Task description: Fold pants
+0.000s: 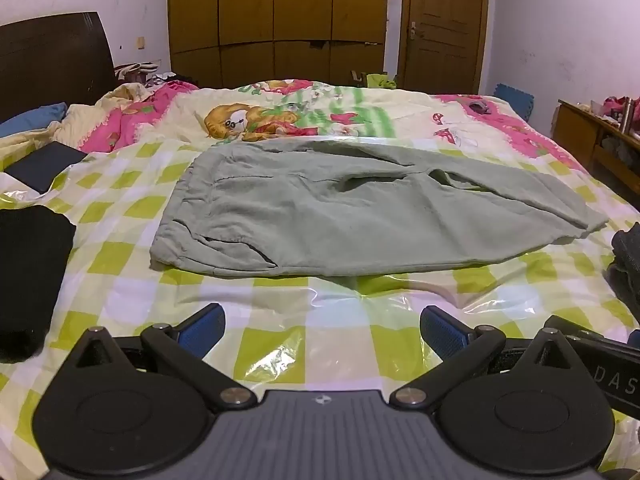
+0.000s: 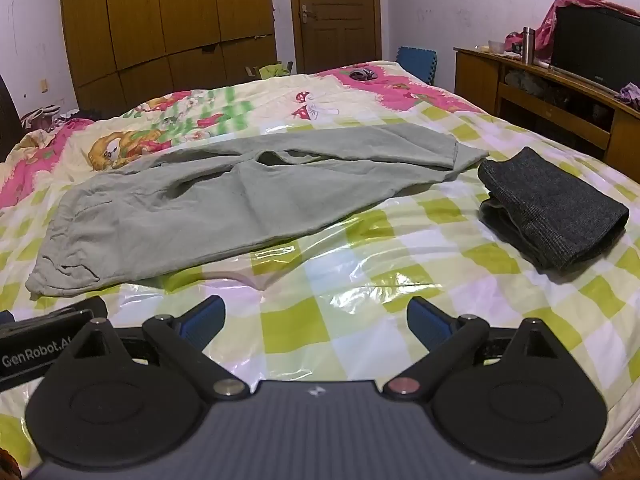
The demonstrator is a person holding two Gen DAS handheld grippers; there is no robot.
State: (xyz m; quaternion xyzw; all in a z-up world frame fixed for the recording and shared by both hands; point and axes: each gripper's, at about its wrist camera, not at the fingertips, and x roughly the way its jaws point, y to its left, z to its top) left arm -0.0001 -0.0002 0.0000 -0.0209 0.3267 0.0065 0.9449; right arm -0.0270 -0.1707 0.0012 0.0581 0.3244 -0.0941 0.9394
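Observation:
Sage-green pants (image 1: pixel 340 220) lie flat on the bed's green-checked plastic cover, waistband at the left, legs folded one over the other toward the right; they also show in the right wrist view (image 2: pixel 224 196). My left gripper (image 1: pixel 322 328) is open and empty, hovering short of the pants' near edge. My right gripper (image 2: pixel 316 322) is open and empty too, short of the near edge of the pants. Blue pads line the fingers (image 1: pixel 204 330).
A folded dark grey garment (image 2: pixel 556 212) lies right of the pants; its edge shows in the left wrist view (image 1: pixel 628 256). A folded black garment (image 1: pixel 28 276) and a dark flat item (image 1: pixel 44 166) lie at left. A wooden TV cabinet (image 2: pixel 560 96) stands right of the bed.

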